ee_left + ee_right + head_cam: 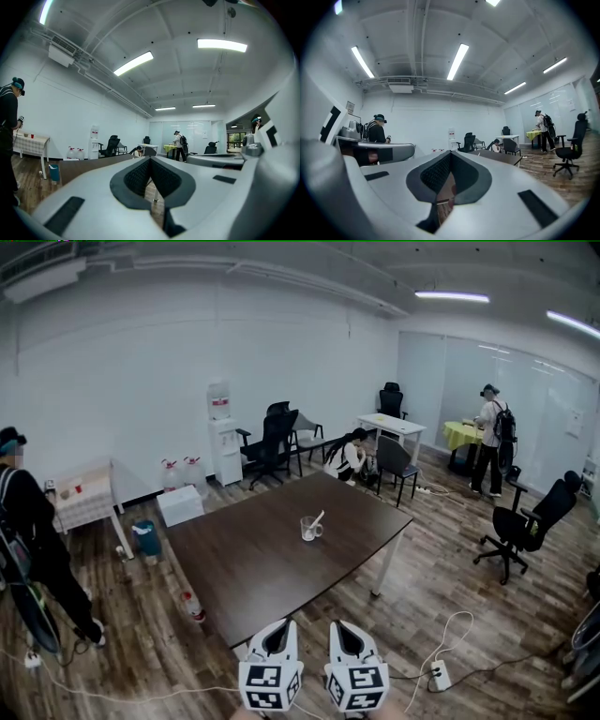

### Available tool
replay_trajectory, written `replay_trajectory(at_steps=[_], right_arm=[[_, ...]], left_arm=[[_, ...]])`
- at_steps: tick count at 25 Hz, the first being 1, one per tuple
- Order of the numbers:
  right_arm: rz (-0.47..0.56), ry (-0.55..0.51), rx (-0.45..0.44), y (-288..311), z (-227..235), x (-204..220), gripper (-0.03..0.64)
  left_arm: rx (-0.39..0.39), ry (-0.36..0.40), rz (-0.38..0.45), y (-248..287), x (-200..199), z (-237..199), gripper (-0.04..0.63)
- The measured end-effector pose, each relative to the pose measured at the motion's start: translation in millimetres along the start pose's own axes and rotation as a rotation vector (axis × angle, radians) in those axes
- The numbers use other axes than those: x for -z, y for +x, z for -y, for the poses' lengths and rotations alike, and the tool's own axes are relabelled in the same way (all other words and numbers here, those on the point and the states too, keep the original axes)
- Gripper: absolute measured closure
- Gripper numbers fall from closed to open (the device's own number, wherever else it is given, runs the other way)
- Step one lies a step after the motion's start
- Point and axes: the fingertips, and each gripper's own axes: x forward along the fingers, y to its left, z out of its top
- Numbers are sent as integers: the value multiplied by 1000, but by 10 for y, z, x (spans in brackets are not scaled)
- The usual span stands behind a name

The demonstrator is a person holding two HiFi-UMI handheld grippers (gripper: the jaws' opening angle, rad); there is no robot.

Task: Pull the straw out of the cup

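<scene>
Two jaw pairs together, empty: white left gripper [277, 626], white right gripper [340, 626], poised short of dark wooden table [234, 568]; white straw [318, 518] in clear glass cup [308, 531] well apart.

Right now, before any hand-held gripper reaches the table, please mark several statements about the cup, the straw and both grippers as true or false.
1. The straw is in the cup on the dark table. True.
2. The left hand-held gripper is shut on the straw. False: its jaws are together on nothing, at the table's near edge.
3. The right hand-held gripper has its jaws together, empty. True.
4. The cup lies on its side. False: it stands upright.
</scene>
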Motion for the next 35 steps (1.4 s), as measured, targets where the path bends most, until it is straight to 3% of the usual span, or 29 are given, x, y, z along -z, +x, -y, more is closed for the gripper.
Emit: replay_trajectory(at_steps=[16, 35], right_arm=[[20, 25, -20, 794, 272, 70, 603], [5, 26, -52, 3152, 1775, -35, 603]], left_arm=[[-17, 38, 1, 687, 32, -333, 594], [-58, 43, -22, 3352, -101, -809, 594]])
